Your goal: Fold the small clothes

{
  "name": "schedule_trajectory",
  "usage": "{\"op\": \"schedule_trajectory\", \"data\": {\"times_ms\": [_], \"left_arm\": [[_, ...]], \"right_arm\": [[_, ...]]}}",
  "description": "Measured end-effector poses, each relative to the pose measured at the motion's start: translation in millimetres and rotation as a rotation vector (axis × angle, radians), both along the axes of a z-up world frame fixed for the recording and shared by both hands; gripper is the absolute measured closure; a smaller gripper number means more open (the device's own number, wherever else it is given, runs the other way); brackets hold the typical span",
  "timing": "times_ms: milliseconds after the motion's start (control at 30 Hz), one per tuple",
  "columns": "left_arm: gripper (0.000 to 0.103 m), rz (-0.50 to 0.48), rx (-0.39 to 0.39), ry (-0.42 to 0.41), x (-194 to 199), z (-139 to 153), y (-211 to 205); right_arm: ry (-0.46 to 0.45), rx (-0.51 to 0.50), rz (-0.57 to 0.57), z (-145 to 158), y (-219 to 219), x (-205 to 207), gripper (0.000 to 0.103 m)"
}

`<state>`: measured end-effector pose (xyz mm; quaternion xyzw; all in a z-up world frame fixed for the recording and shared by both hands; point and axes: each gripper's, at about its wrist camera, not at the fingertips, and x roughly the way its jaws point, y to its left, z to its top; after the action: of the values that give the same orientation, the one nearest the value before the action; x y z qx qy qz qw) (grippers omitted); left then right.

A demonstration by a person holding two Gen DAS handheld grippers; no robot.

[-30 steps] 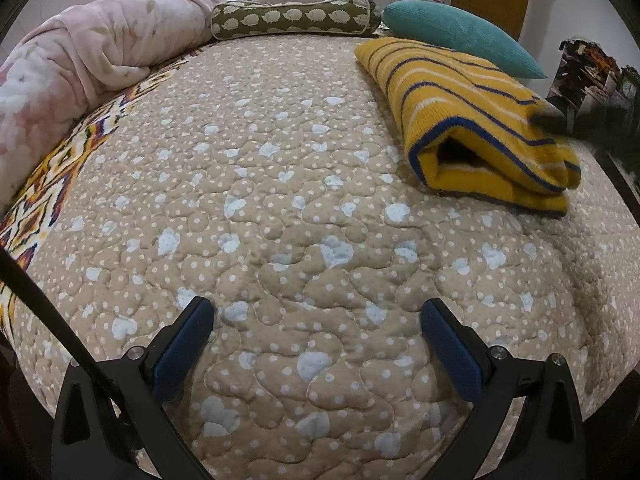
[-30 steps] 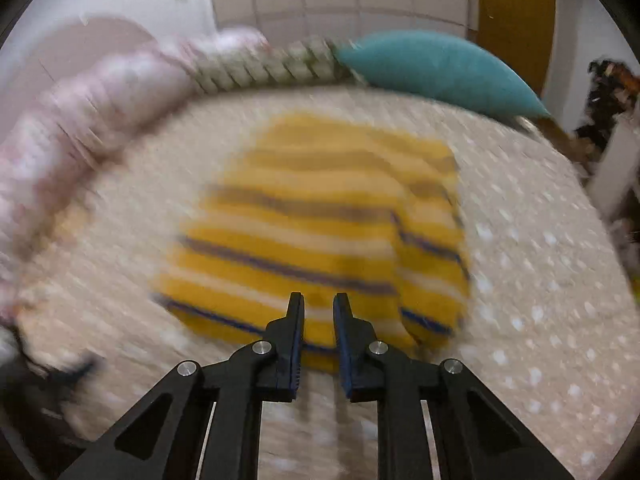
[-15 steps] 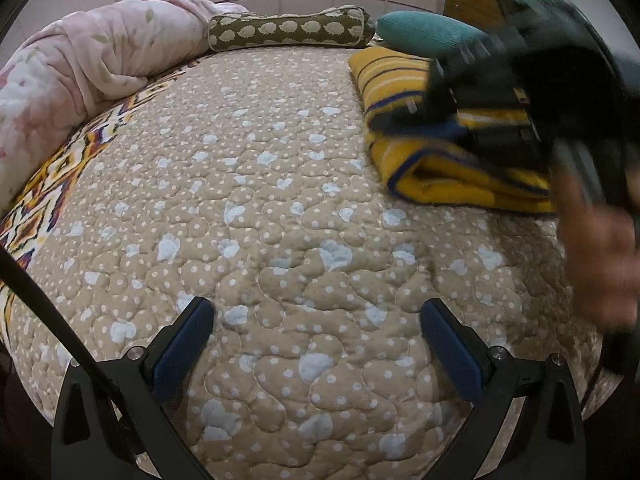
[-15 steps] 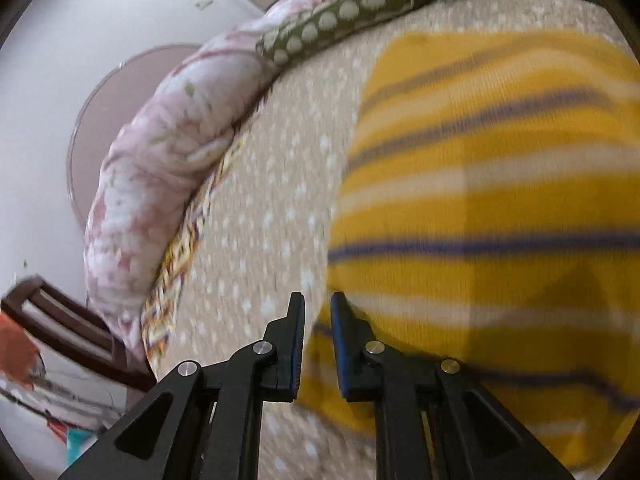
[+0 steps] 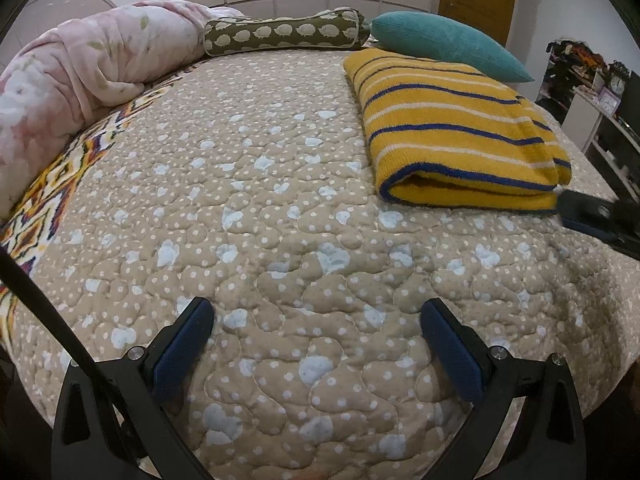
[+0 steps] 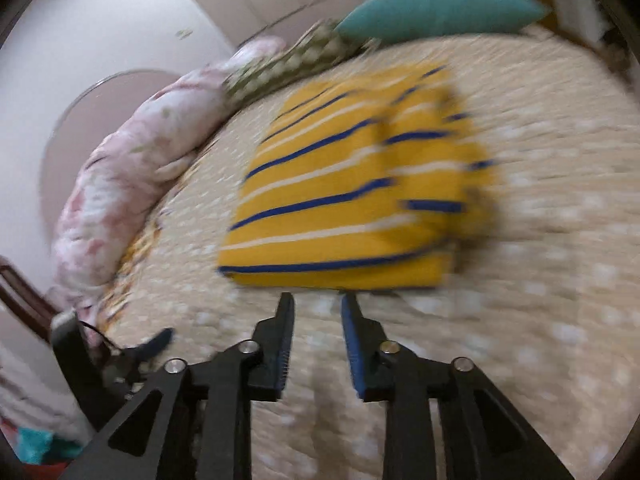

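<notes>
Left wrist view: the left tongs [image 5: 318, 326] spread wide and empty over a beige quilted bedspread with pale dots [image 5: 256, 208]; a folded yellow knit sweater with blue and white stripes [image 5: 456, 128] lies to the far right, near a teal cushion [image 5: 444, 46]. Right wrist view, blurred: the right tongs [image 6: 317, 305] sit slightly parted, gripping nothing, just short of the sweater's [image 6: 352, 196] near edge.
</notes>
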<state>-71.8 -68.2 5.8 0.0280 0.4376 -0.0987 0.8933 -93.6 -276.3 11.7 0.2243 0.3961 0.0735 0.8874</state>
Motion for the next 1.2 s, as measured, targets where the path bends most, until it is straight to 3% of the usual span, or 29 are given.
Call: {"op": "schedule_trajectory", "data": {"times_ms": [133,267,367,733,1200], "left_arm": [[0.0,0.024,0.003,-0.026,-5.0,19.7,-3.9],[0.0,0.012,0.027,-0.092,-16.7,41.9,-12.2],[0.0,-0.005,0.014,-0.085,-20.2,49.3,-16.1],[0.0,0.019,0.025,-0.038,-25.6,44.0,-15.5],[0.0,0.025,0.044,-0.018,-23.2,36.2,-15.0]], "right_arm": [[-0.036,-0.048,-0.141,2.8,-18.1,-28.9,0.056],[-0.05,-0.116,-0.202,5.1,-23.7,-41.5,0.053],[-0.06,-0.188,-0.231,10.1,-23.1,-45.7,0.047],[-0.091,-0.376,-0.187,15.4,13.9,-45.8,0.037],[-0.075,-0.405,-0.163,7.8,25.6,-42.4,0.035]]}}
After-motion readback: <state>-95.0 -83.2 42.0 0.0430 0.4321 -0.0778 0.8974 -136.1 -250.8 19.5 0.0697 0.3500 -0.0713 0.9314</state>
